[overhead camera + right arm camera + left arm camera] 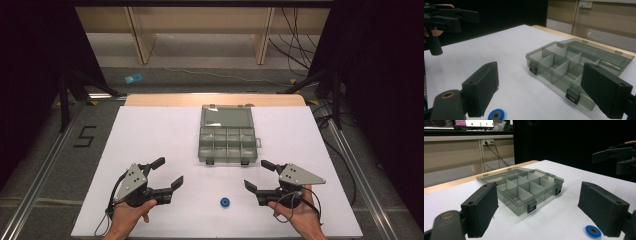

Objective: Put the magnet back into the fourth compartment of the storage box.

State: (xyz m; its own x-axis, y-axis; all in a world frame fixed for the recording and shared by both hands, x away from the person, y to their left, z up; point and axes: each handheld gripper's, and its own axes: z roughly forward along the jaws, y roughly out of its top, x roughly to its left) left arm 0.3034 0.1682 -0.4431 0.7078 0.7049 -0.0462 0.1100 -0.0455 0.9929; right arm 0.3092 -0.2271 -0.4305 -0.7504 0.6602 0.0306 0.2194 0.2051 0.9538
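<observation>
Spread wide and empty, fingers (481, 212) of the left gripper (165, 177) and the right gripper (256, 176). Between them, low centre of the high view, small blue plastic disc with dark hub (225, 202), flat on white table (150, 140). Probably light, stiff, slippery; best pinched across the rim. Beyond, clear grey plastic compartment box (228, 144), lid open.

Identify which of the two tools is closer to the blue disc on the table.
The right tool: the blue disc lies just beside its lower jaw, while the left tool sits farther off.

Right gripper (541, 95) jaws wide, blue disc (496, 115) below, open compartment box (574, 67) beyond
</observation>
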